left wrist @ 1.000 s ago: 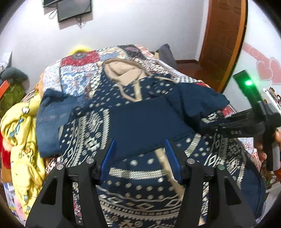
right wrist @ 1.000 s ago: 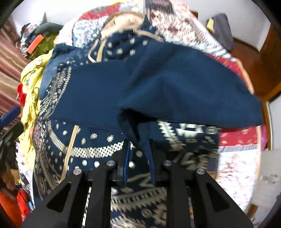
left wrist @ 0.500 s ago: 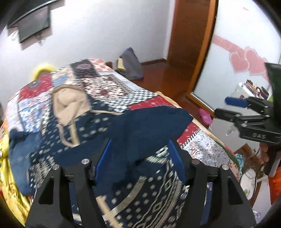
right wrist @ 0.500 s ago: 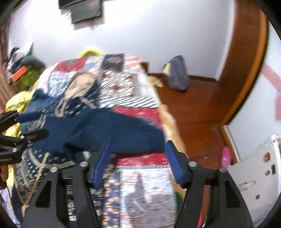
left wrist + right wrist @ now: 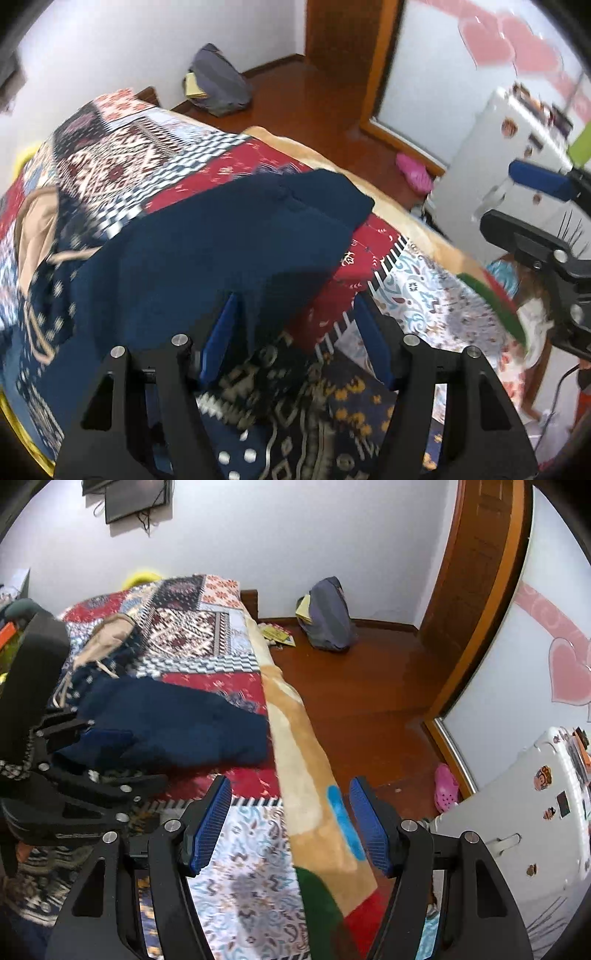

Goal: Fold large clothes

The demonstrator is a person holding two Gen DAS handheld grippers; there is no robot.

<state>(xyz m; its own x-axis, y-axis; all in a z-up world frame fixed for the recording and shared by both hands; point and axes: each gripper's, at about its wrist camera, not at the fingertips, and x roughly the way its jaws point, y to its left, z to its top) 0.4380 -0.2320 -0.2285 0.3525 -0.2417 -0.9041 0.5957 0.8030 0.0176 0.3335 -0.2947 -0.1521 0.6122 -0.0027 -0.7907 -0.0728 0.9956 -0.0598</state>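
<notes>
A large navy hooded garment with a white pattern lies on the patchwork bed (image 5: 147, 158). Its plain navy sleeve (image 5: 221, 243) is folded across the body, and the beige hood lining (image 5: 33, 229) shows at the left. My left gripper (image 5: 295, 343) hovers open over the sleeve's near edge, its pads not pressing the cloth. My right gripper (image 5: 290, 827) stands open with nothing in it, above the bed's right edge and the beige blanket (image 5: 299, 738). In the right wrist view the sleeve (image 5: 177, 727) lies to the left, beside the left gripper (image 5: 74, 794).
Beyond the bed's edge is wooden floor with a grey bag (image 5: 328, 616) by the far wall and a pink slipper (image 5: 445, 786). A white cabinet (image 5: 535, 812) stands at the right, next to a wooden door frame (image 5: 476, 572).
My right gripper let go of the navy sleeve, opened, and swung right to the bed's edge. My left gripper moved right and lower, over the laid-down sleeve.
</notes>
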